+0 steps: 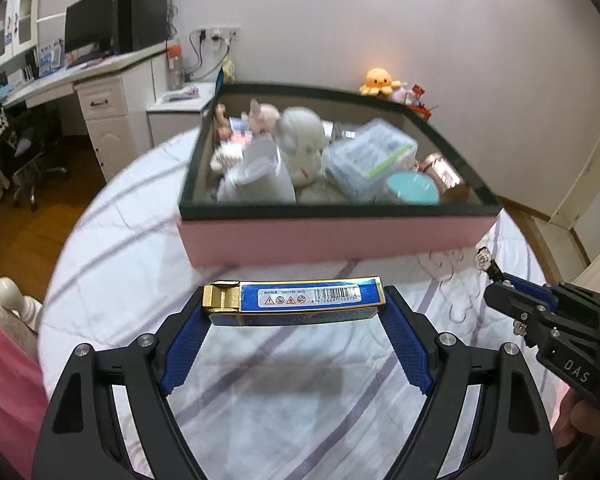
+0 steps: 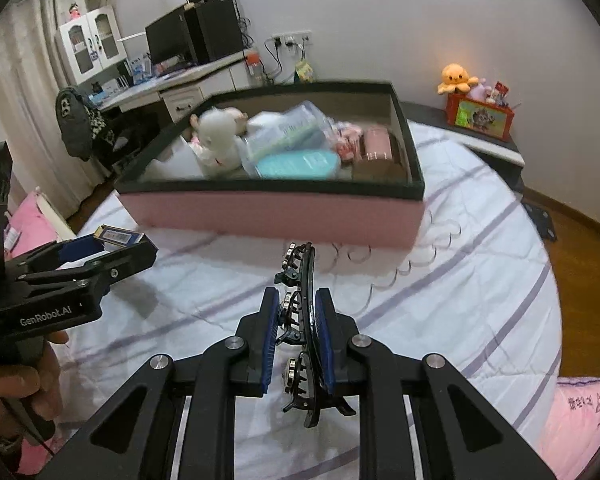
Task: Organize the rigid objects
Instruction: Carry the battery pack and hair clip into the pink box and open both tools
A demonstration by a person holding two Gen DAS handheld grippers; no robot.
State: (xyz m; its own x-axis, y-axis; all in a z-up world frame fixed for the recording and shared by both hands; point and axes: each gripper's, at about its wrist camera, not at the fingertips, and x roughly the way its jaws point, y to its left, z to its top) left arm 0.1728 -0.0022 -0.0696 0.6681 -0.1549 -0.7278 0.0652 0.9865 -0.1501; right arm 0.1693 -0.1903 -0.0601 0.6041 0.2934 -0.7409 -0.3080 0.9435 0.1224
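While it is clamped end to end between the blue pads of the left gripper (image 1: 296, 308), a long blue and gold box (image 1: 296, 300) is held crosswise above the striped white bedsheet (image 1: 140, 280), its barcode label turned upward and its shadow cast on the cloth below. The jaws are spread wide to span the box's full length. In the right wrist view the same box (image 2: 118, 236) is seen at the tip of the left gripper (image 2: 112, 246), with part of a hand (image 2: 16, 380) wrapped around the handle beneath.

A black hair clip (image 2: 300, 328) set with small flower ornaments is pinched upright between the narrow, nearly closed pads of the right gripper (image 2: 298, 334), and one end juts out past the fingertips. From the left wrist camera, the right gripper (image 1: 496, 284) is seen at the right edge, with a flower of the clip (image 1: 483, 258) showing at its tip.

Beyond both grippers, a pink storage box with a dark rim (image 1: 332, 236) rests on the bed; it is filled with a white plush toy (image 1: 300, 144), a teal lid (image 1: 412, 186), packets and other small items, all blurred. An orange octopus plush (image 1: 378, 80) is seen by the far wall, and a desk with a monitor (image 1: 88, 28) at the left.
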